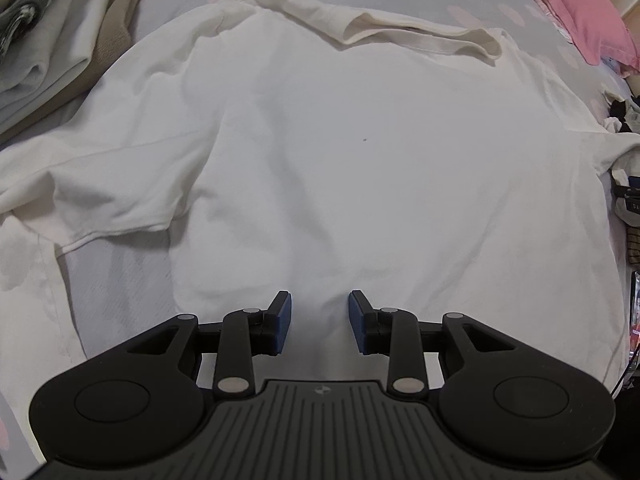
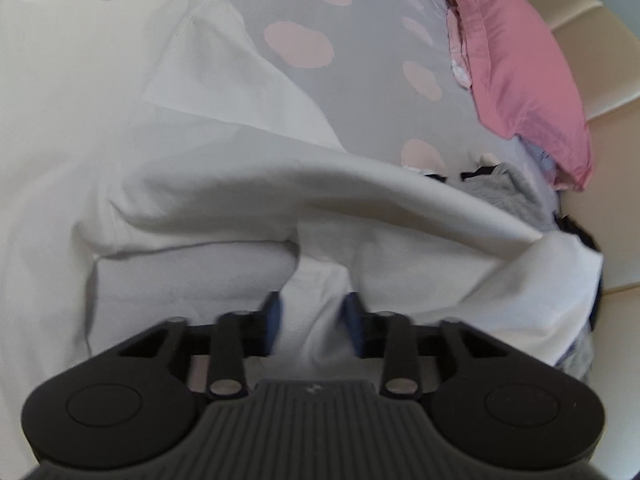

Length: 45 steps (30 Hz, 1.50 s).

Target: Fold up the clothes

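A white T-shirt (image 1: 340, 152) lies spread flat on the bed, its collar (image 1: 420, 36) at the far end and one short sleeve (image 1: 104, 196) out to the left. My left gripper (image 1: 319, 320) hangs over the shirt's near end. Its blue pads (image 1: 282, 322) stand apart, with only flat cloth showing in the gap. In the blurred right wrist view, a raised ridge of the white T-shirt (image 2: 320, 208) runs across the frame. A bunch of that cloth fills the gap of my right gripper (image 2: 313, 316), and both pads (image 2: 352, 318) touch it.
The bed sheet (image 2: 360, 92) is grey with pink spots. A pink pillow (image 2: 520, 80) lies at the far right, and grey and dark garments (image 2: 504, 188) sit beside it. Folded clothes (image 1: 60, 40) are stacked at the far left, and small clutter (image 1: 628, 200) lines the right edge.
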### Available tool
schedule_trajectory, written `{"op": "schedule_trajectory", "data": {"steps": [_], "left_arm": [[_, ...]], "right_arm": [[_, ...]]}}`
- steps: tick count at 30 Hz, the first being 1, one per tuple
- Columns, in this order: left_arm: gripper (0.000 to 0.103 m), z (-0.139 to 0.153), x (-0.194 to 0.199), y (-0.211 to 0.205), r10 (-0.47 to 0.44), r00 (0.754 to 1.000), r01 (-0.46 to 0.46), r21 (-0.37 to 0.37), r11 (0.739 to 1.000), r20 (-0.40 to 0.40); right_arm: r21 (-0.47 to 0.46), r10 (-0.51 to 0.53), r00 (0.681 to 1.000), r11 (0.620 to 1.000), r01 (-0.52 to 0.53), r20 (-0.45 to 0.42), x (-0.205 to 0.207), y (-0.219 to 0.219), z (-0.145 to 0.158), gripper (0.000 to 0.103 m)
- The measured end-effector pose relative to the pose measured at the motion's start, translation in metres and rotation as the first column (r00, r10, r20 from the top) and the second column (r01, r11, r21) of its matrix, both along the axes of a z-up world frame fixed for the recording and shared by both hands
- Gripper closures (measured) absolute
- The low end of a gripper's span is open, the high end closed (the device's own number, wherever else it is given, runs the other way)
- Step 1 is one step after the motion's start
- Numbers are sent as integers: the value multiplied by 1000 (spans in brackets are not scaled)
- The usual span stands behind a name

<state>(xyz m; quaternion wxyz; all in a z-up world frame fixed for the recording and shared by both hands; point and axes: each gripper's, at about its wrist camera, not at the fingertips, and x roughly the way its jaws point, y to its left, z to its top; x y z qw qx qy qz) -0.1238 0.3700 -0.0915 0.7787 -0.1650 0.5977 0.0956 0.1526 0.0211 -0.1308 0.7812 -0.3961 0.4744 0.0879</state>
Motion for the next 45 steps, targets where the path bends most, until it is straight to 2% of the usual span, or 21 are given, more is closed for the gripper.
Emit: {"op": "schedule_trajectory", "data": {"steps": [2,6,11,14,18,25,29,33,37,40,45], "left_arm": [[74,2,0,-1,-1,1000,1,1,1000,8],[74,5,-2,-2,0,1000,-1,9,1000,23],[74,9,-5,-2,8,999,-8,12,1000,35],[74,13,-6,-3,13,999,-13,7,1000,49],[74,16,-9,-2,24,998,-25,5,1000,60],[74,18,-17,5,61,996,-61,-1,998,60],[73,18,-17,7,73,995,-73,-1,997,61],[73,15,-16,6,64,997,-64,4,998,49],[73,12,-15,6,61,997,-62,7,998,37],[74,8,-15,6,63,998,-63,10,998,26],[73,9,-15,7,67,997,-67,11,998,28]], "right_arm": [[9,2,1000,1000,-2,9,-2,-3,8,91],[77,-38,999,996,35,33,-10,-11,38,92],[210,-133,983,972,105,127,-28,-29,95,92],[309,-205,960,941,139,190,-40,-46,136,92],[400,-289,915,902,161,283,-47,-75,184,92],[476,-422,857,843,252,295,-42,-135,240,93],[523,-495,823,796,303,278,-43,-172,266,95],[581,-552,802,738,342,229,-57,-206,277,95],[606,-610,766,692,391,202,-72,-239,269,95],[581,-639,753,676,454,155,-71,-260,247,95],[545,-687,724,633,550,68,-67,-291,189,95]]}}
